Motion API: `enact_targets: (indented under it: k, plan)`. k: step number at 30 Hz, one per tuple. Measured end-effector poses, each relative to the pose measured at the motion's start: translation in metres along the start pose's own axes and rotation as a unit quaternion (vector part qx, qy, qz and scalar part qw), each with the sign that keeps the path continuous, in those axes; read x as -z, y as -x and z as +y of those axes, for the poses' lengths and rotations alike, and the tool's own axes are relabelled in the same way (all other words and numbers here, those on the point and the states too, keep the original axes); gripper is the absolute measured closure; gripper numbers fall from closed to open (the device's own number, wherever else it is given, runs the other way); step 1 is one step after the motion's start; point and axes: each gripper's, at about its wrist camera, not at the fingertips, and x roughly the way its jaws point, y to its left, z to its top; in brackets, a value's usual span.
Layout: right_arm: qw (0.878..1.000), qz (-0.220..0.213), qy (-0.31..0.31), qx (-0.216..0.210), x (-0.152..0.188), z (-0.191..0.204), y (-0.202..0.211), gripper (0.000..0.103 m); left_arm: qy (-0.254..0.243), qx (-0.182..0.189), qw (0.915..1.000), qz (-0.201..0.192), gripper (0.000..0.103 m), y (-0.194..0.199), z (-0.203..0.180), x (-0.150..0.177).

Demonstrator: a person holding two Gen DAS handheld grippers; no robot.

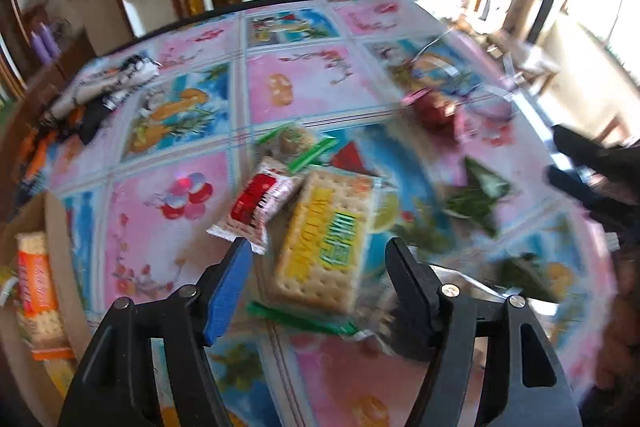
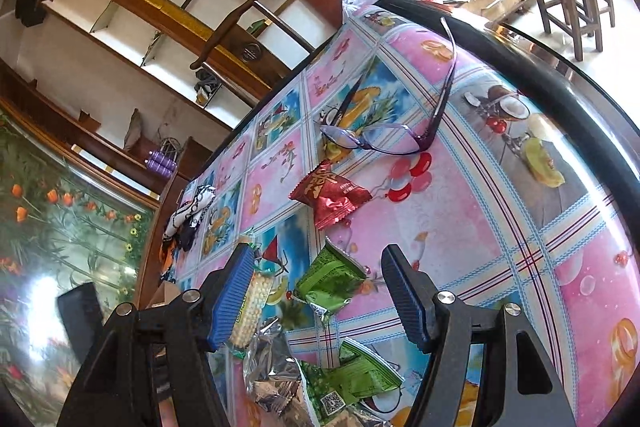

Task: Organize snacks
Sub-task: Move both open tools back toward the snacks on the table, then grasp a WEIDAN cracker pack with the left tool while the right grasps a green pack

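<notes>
Right tongs [image 2: 316, 293] stand apart, nothing pressed between the blue pads. Beyond the tips, a green snack packet [image 2: 330, 281] lies on the patterned tabletop [image 2: 460, 227]. A red packet [image 2: 328, 197] rests farther off, apart from the green one. Purple-framed glasses [image 2: 384, 141] sit past it, arms unfolded. A silver wrapper [image 2: 272, 371] and a second green packet [image 2: 366, 373] lie nearest the camera.
</notes>
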Motion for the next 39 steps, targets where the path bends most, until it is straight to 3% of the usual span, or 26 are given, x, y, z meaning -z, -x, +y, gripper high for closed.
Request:
enact_targets:
  k: [2, 5, 7, 10, 12, 16, 27, 35, 39]
  plan:
    - [1.000, 0.005, -0.005, 0.000, 0.000, -0.002, -0.001, 0.032, -0.004, -0.028, 0.9996, 0.000, 0.034, -0.009, -0.003, -0.002]
    - [1.000, 0.010, -0.003, -0.001, 0.002, -0.001, -0.003, 0.032, -0.001, -0.023, 0.9997, 0.011, 0.035, -0.024, -0.005, -0.006]
    - [1.000, 0.014, 0.001, 0.003, 0.003, 0.000, -0.006, 0.032, -0.006, -0.028, 0.9996, 0.005, 0.052, -0.030, -0.006, -0.004]
    - [1.000, 0.015, 0.008, 0.011, 0.004, 0.002, -0.009, 0.032, 0.008, -0.012, 0.9999, -0.005, 0.058, -0.028, -0.001, 0.001]
    - [0.999, 0.017, 0.019, 0.023, 0.004, 0.004, -0.012, 0.032, 0.016, -0.012, 0.9998, -0.006, 0.058, -0.024, 0.004, 0.007]
    - [0.998, 0.029, 0.040, 0.042, 0.008, 0.009, -0.021, 0.033, 0.051, 0.033, 0.9981, -0.013, 0.058, -0.003, 0.029, 0.029]
    - [0.982, 0.046, 0.148, 0.109, 0.018, 0.028, -0.054, 0.033, 0.054, 0.077, 0.9944, -0.049, 0.058, 0.019, 0.036, 0.042]
    - [0.974, 0.100, 0.192, 0.060, 0.035, 0.048, -0.059, 0.033, 0.073, 0.082, 0.9924, -0.057, 0.058, 0.026, 0.046, 0.042]
    - [0.960, 0.070, 0.238, 0.129, 0.040, 0.056, -0.059, 0.028, 0.070, 0.079, 0.9929, -0.056, 0.058, 0.025, 0.045, 0.041]
